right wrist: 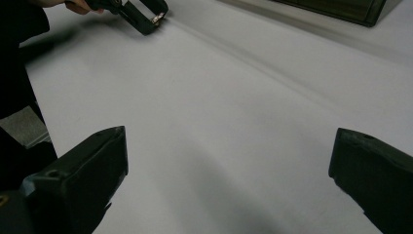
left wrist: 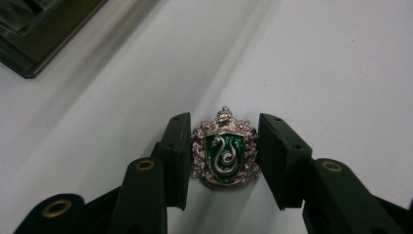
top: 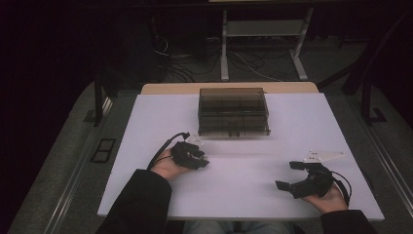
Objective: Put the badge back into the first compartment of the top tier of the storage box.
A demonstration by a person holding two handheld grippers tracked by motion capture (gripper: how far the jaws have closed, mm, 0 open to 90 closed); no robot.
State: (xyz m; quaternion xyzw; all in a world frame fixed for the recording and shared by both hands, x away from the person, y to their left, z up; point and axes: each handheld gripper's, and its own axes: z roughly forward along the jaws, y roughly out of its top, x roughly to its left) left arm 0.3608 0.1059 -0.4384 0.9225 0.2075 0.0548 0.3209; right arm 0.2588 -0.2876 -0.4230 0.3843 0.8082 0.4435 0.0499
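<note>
White table (top: pixel 243 175): left gripper (left wrist: pixel 223 156) clamps crest badge (left wrist: pixel 224 155) (green, silver).

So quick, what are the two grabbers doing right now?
Left gripper: shut on the crest badge, a silver one with a green snake shield.
Right gripper: open, nothing between its jaws, over the white table.
</note>
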